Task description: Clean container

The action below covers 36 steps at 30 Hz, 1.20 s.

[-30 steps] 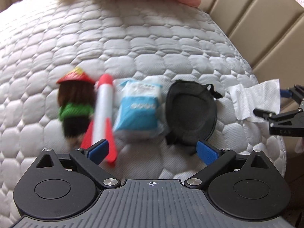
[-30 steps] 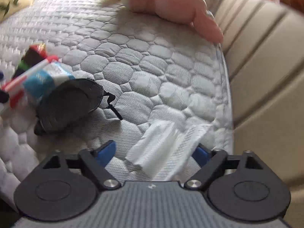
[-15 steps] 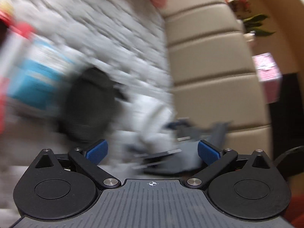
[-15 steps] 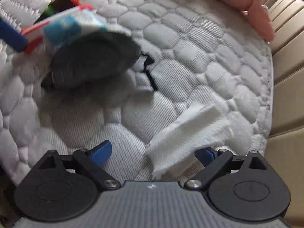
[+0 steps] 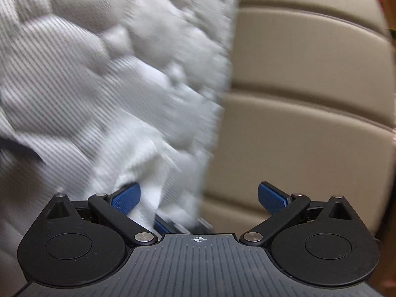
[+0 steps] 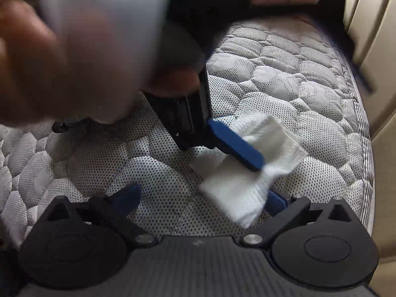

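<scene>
While the right tongs [image 6: 201,199] stand wide, their jaws having just been opening, the folded white paper towel [image 6: 250,173] lies on the quilted mattress [image 6: 309,86] between them. One blue finger [image 6: 235,144] of the left tongs [image 5: 198,196], also wide open, rests across it. No container shows.

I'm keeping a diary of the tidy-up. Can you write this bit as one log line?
left gripper: open, one finger on paper towel | right gripper: open, jaws just widened, towel lies loose by one finger | surface: quilted mattress
</scene>
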Each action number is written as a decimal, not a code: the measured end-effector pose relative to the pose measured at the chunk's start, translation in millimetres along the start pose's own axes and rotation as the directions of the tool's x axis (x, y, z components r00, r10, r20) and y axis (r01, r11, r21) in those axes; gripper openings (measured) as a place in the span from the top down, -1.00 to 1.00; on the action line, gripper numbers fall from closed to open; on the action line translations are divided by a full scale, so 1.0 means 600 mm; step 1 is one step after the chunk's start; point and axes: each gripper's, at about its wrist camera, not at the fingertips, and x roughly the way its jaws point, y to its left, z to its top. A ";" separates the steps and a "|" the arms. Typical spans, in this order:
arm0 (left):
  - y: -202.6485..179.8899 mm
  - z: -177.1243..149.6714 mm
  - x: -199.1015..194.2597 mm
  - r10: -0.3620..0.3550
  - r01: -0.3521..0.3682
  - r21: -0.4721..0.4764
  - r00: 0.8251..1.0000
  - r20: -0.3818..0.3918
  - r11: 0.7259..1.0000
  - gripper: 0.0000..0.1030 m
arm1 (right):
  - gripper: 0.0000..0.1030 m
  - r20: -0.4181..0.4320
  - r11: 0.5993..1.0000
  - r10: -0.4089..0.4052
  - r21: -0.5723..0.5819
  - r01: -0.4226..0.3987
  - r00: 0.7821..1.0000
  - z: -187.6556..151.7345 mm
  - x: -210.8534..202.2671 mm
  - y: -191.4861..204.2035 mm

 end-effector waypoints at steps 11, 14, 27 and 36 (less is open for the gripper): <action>-0.075 -0.105 -0.070 0.173 -0.195 0.305 0.980 0.100 0.932 -1.00 | -0.98 -0.079 0.876 -0.009 0.480 0.046 0.997 -0.050 -0.116 -0.031; -0.082 -0.171 -0.185 0.240 -0.287 0.318 0.954 0.180 0.904 -1.00 | -0.98 -0.077 0.847 -0.020 0.529 0.058 0.997 -0.036 -0.155 0.002; -0.161 -0.433 -0.520 0.574 -0.758 0.117 0.575 0.582 0.641 -1.00 | -0.99 -0.054 0.880 0.021 0.475 0.007 0.998 0.140 -0.329 0.206; -0.148 -0.423 -0.531 0.657 -0.804 0.060 0.524 0.542 0.591 -1.00 | -0.99 -0.152 0.914 -0.029 0.397 0.088 0.988 0.161 -0.329 0.247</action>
